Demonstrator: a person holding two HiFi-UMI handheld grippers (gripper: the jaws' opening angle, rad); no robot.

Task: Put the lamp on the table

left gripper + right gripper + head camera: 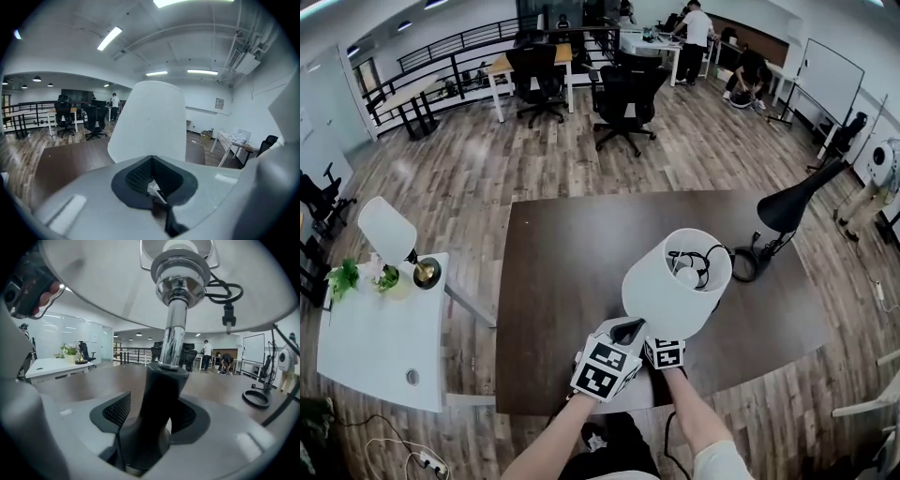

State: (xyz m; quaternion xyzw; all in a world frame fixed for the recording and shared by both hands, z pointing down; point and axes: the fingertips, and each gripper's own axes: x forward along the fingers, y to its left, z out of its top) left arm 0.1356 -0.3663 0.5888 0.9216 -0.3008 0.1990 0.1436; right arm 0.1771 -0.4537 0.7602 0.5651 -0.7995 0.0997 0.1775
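The lamp has a white shade [670,281], a chrome stem [171,343] and a black cord [701,262] coiled inside the shade. It is held tilted above the near part of the brown table [562,272]. My right gripper [150,413] is shut on the black lower neck of the stem, and it shows in the head view under the shade as the right gripper [664,349]. My left gripper [623,333] sits just left of it with its tip at the shade's lower edge. In the left gripper view the shade [150,122] rises ahead of the left gripper [152,180], whose jaws are together.
A black desk lamp [787,206] with a ring base [748,262] stands on the table's right side. A white side table [375,337] at the left carries another white lamp [389,230] and a plant [342,277]. Office chairs [623,98] stand beyond the table.
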